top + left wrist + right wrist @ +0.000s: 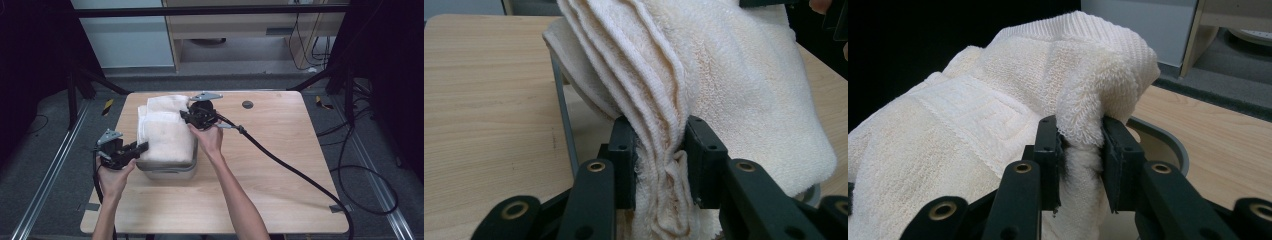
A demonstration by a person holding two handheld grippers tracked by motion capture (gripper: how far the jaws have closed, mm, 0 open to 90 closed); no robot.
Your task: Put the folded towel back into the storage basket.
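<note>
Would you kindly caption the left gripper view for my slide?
Left gripper pinching the layered edge of a folded cream terry towel over a grey metal container.

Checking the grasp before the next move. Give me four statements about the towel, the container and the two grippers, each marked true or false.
1. The left gripper has its jaws shut on the towel. True.
2. The right gripper is open and clear of the towel. False: it is shut on a fold of it.
3. The towel lies over a grey container. True.
4. The container stands on the floor. False: it stands on the wooden table.
</note>
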